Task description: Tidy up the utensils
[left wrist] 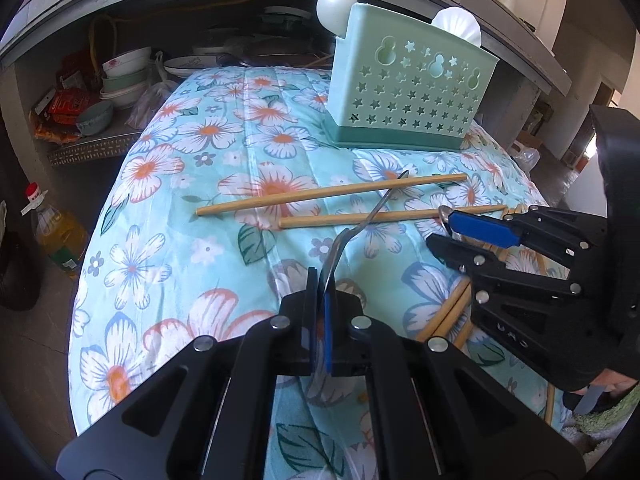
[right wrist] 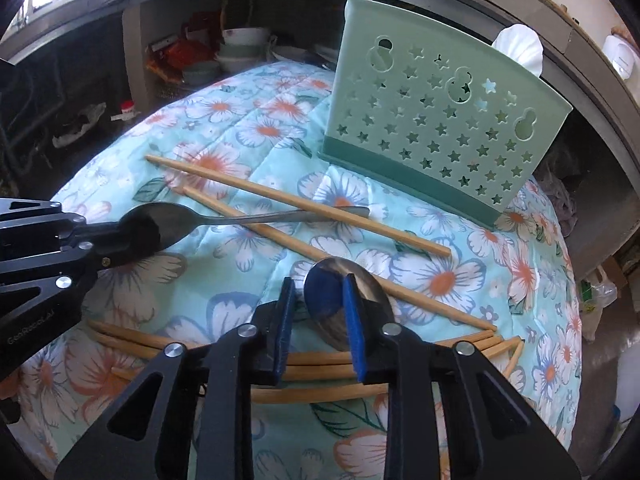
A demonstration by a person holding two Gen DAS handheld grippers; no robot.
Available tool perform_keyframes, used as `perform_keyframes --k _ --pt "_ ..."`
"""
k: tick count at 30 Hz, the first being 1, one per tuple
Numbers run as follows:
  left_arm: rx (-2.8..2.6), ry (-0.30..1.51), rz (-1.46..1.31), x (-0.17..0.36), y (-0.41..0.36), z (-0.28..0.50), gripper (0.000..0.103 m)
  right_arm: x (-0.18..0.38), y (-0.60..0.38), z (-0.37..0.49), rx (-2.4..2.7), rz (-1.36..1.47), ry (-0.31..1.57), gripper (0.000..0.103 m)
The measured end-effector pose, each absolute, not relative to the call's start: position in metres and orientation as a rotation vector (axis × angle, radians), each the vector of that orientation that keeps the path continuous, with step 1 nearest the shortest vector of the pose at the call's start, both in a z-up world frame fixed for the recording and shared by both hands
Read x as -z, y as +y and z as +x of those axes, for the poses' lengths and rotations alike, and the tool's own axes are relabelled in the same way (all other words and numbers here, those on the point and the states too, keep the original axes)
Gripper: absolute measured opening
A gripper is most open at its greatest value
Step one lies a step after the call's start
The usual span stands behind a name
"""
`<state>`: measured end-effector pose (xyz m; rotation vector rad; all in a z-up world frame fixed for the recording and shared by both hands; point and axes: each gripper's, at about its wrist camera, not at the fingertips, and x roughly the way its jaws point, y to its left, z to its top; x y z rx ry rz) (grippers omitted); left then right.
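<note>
Steel spoons number two. The left gripper is clamped on one spoon by its bowl, handle pointing toward the far green holder. The right gripper, partly open, straddles the second spoon. Two chopsticks lie crosswise; more sit bundled near.

The utensil holder stands at the far side of the surface. Two chopsticks lie crossed before it. A spoon rests across them, left of my right jaws.
</note>
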<state>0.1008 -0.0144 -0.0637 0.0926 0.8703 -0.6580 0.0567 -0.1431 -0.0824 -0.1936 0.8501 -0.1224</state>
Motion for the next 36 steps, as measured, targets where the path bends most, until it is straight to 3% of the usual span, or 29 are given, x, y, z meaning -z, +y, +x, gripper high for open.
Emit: perform_keyframes --k 5,15,24,36 --pt "0.646 0.87 0.109 0.055 -0.012 0.095 0.001 0.071 -0.148 0.05 0.116 -0.159 0.812 0.006" --pt "0.612 0.882 0.222 0.028 -0.009 0.083 0.001 0.012 -0.2 0.022 -0.054 0.228 0.681 0.006" --pt "0.578 0.711 0.35 -0.023 -0.009 0.062 0.0 -0.03 -0.259 0.004 -0.157 0.515 0.499 0.003" --pt "0.565 0.451 0.239 -0.113 -0.011 0.073 0.0 -0.054 -0.289 -0.019 -0.181 0.597 0.34 0.002"
